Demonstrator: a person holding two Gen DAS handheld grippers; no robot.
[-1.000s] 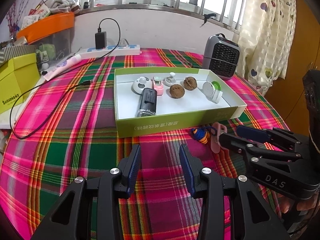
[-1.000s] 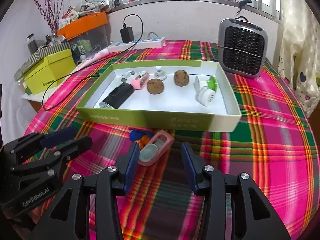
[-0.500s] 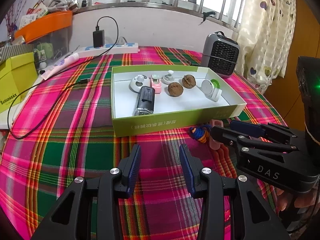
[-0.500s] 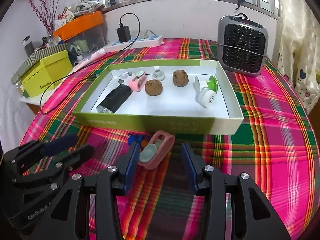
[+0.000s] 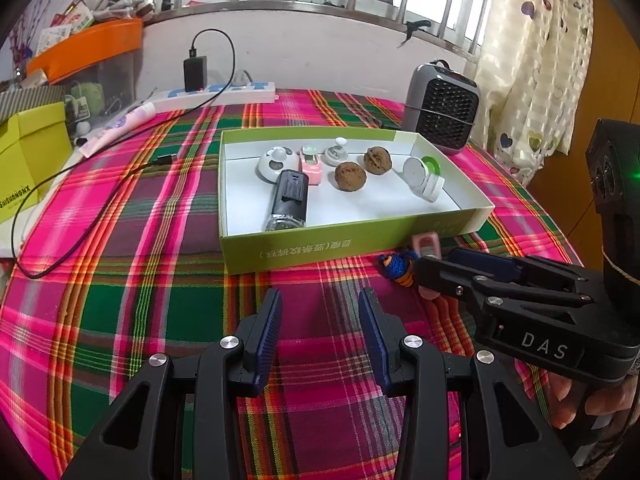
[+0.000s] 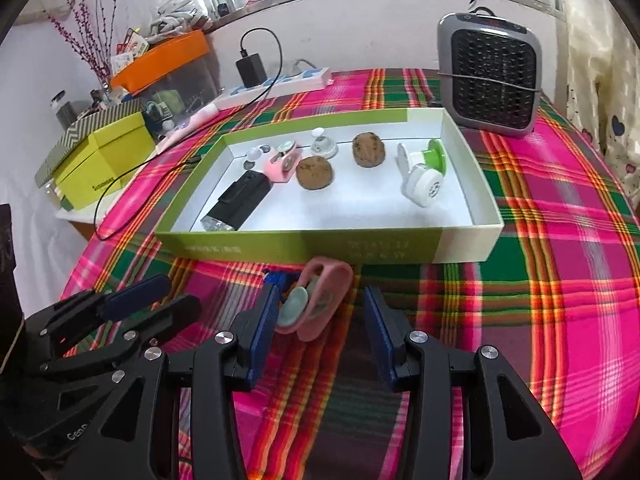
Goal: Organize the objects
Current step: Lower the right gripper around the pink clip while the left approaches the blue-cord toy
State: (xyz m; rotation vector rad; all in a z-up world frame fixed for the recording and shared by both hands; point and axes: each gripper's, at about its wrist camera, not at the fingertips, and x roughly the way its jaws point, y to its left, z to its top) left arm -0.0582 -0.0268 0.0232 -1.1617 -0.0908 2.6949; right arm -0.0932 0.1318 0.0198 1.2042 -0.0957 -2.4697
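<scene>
Right gripper (image 6: pixel 320 320), low centre of the right wrist view, has its jaws spread around the pink rubbery clip-shaped piece with a pale green insert (image 6: pixel 316 300); it lies on the plaid cloth just in front of the green-walled shallow cardboard box (image 6: pixel 304 245). Near pad looks to touch it, far pad is clear, so not pinched yet. I'd centre first, then close across the pink body, keeping off the blue-orange knotted toy (image 5: pixel 396 268) beside it. Left gripper (image 5: pixel 320 336) is spread, empty.
</scene>
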